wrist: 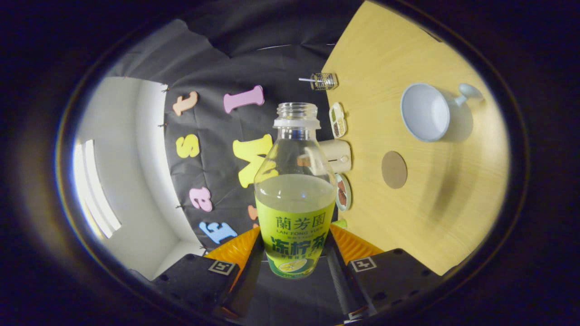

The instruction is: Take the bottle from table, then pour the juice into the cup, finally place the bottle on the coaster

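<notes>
Claw clamped on the bottle, one finger pressing each side of the labelled lower body. The bottle's long axis runs straight ahead along the fingers, base toward the claw and open, capless neck pointing to 12 o'clock; yellowish juice fills roughly the lower half, its surface lying level across the body. The whole view is rolled, so the wooden tabletop stands as a plane on the 3 o'clock side of the bottle, well clear of it. On that tabletop, a white cup with a handle lies at about 2 o'clock from the bottle, its mouth facing the camera and its inside bare. A round brown coaster sits at 3 o'clock, between bottle and cup but nearer the cup, touching neither. Along the tabletop's near edge, just beside the bottle's neck and shoulder, stand a small glass jar, a compartmented dish, a cream container and a round tin.
</notes>
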Action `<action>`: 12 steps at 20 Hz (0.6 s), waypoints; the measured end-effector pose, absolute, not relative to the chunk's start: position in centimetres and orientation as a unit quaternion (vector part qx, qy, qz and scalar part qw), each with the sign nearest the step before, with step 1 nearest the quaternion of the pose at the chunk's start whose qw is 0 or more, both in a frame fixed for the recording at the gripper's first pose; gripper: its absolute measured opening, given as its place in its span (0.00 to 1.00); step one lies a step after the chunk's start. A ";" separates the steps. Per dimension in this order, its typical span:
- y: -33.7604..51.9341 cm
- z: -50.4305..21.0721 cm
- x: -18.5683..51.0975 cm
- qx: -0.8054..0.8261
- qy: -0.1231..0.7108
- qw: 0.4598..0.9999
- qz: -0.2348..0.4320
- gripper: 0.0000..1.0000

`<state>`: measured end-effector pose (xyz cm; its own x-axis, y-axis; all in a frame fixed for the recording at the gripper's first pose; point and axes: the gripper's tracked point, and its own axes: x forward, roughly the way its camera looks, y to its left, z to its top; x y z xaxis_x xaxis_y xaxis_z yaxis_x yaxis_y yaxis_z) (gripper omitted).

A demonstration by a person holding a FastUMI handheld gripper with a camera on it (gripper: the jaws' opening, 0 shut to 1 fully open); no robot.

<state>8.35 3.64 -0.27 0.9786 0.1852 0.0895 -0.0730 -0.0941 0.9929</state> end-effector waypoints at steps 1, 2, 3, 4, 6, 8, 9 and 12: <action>3.6 -0.2 8.2 0.723 0.039 0.683 0.094 0.77; 3.5 0.0 8.0 0.715 0.039 0.692 0.094 0.77; 3.6 0.0 7.8 0.707 0.037 0.700 0.094 0.77; 3.7 0.1 7.6 0.694 0.038 0.712 0.096 0.77; 3.7 -0.3 7.5 0.659 0.043 0.745 0.089 0.77; 3.9 -0.8 7.5 0.622 0.054 0.777 0.083 0.77; 4.1 -1.0 7.5 0.599 0.059 0.794 0.085 0.77; 3.9 -1.9 7.7 0.515 0.072 0.852 0.064 0.77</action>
